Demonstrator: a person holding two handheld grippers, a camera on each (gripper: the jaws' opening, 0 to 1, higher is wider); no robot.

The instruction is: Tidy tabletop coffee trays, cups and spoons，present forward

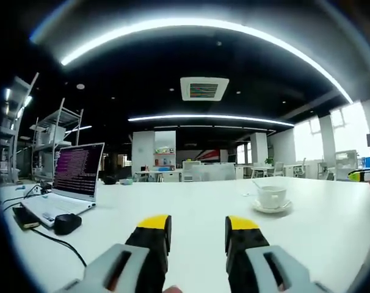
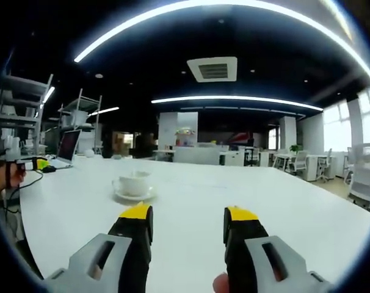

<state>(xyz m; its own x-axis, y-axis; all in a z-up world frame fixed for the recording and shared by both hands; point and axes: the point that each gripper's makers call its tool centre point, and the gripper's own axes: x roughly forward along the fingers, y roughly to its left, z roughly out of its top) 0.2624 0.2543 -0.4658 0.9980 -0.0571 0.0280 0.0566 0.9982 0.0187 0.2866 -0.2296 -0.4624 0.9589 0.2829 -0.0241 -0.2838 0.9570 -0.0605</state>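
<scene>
Stretching wide across both views, the white table [image 1: 203, 207] carries everything. Off to the left in the left gripper view, an open laptop [image 1: 72, 180] glows, a black mouse [image 1: 67, 223] just in front of it. The left gripper [image 1: 198, 227] hovers low over bare tabletop, jaws spread apart, nothing between them. The right gripper [image 2: 188, 218] matches it, jaws parted and holding nothing. The white coffee cup [image 1: 272, 196] sits on its saucer [image 1: 272, 207] ahead and right of the left gripper, ahead and left of the right one, something thin, perhaps a spoon handle, poking from it.
</scene>
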